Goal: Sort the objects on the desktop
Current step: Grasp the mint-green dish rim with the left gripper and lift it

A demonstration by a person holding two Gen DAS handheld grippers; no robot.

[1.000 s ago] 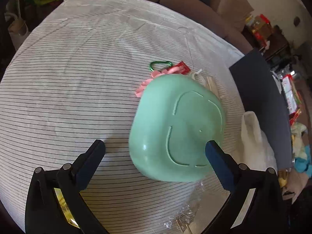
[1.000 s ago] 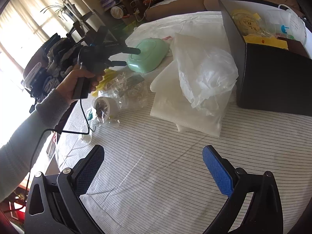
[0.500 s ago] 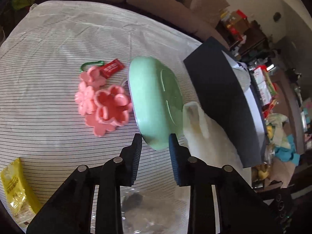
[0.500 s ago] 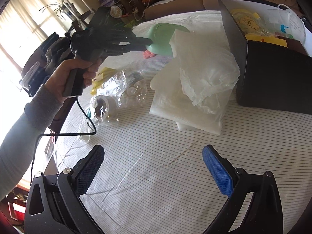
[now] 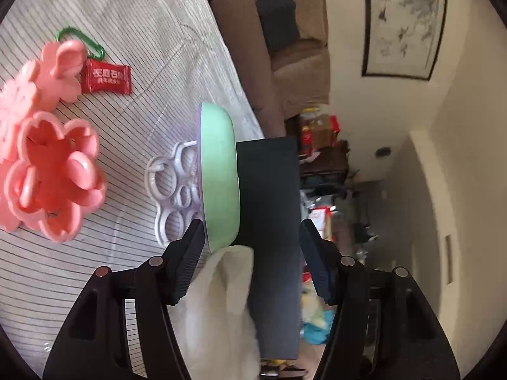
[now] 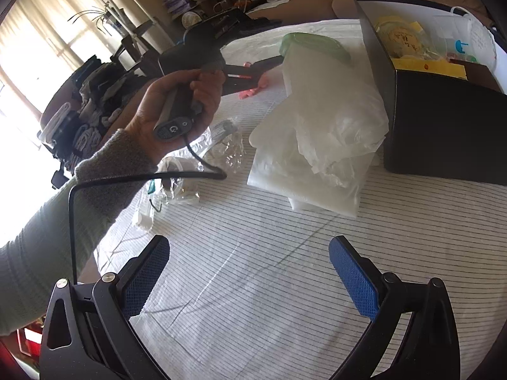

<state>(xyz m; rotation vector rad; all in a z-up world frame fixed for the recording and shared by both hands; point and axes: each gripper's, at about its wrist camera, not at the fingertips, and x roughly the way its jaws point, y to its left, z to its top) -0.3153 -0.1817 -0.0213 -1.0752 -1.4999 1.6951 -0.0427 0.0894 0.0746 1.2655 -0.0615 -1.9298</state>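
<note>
In the left wrist view my left gripper [image 5: 250, 240] is open, its view rolled sideways. The mint-green lid [image 5: 218, 174] stands on edge against the left finger, not clamped, in front of the black box [image 5: 272, 221]. Pink flower-shaped dishes [image 5: 54, 174], a red candy wrapper [image 5: 106, 77], a green carabiner [image 5: 80, 39] and a white ring-pattern piece [image 5: 172, 190] lie on the striped cloth. In the right wrist view my right gripper [image 6: 250, 272] is open and empty above the cloth; the green lid [image 6: 312, 46] shows behind the white plastic bags [image 6: 323, 133].
The black box [image 6: 443, 120] at the right holds yellow packets and a clear container. Crinkled clear wrappers and a tape roll [image 6: 187, 171] lie at the table's left edge. A sofa stands beyond the table.
The left gripper, shut on the green lid half a second ago, has opened and rolled sideways; the lid now stands on edge, exposing the white ring piece. The right gripper has not moved.
</note>
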